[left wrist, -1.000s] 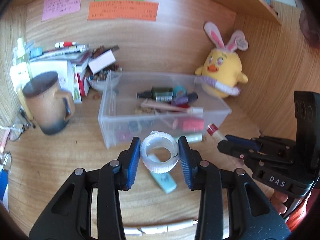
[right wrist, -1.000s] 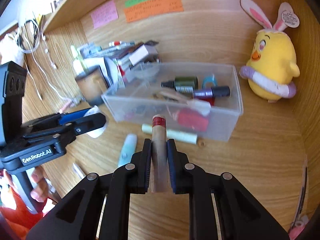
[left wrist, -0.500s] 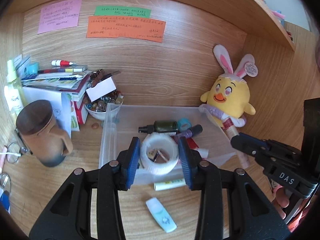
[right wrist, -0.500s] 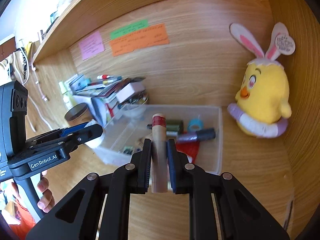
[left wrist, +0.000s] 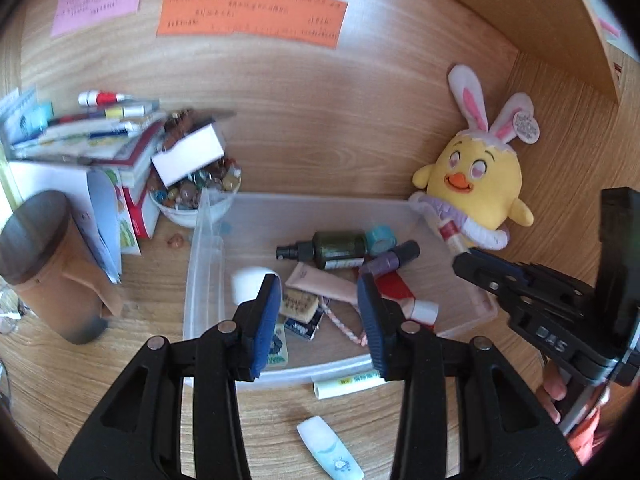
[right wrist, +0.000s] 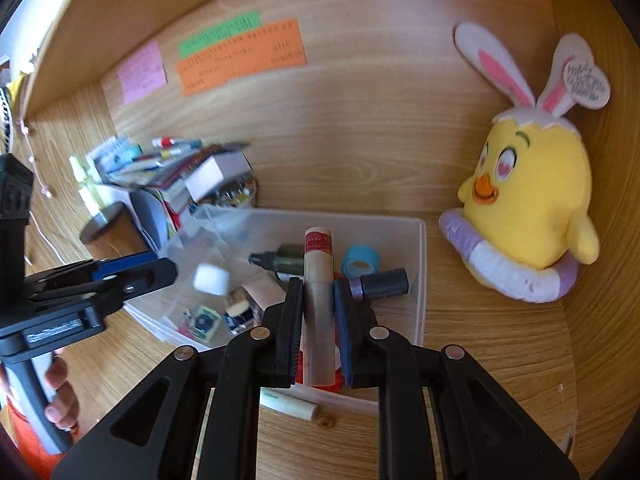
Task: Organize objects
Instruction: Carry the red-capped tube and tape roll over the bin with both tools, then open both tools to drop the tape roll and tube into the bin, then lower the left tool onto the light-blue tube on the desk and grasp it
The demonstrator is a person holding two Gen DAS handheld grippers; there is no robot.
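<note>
A clear plastic bin holds several small cosmetics and bottles. My left gripper is open and empty above the bin's front. A white tape roll is blurred in the bin's left part, just free of the jaws. My right gripper is shut on a beige tube with a red label and holds it above the bin's right side; the tube's tip also shows in the left wrist view.
A yellow chick plush sits right of the bin. A brown mug, stacked books and a bowl of beads stand to the left. A pale stick and a small white tube lie in front of the bin.
My left gripper opened and let go of the white tape roll, which dropped into the bin's left part. My right gripper moved closer over the bin with the tube.
</note>
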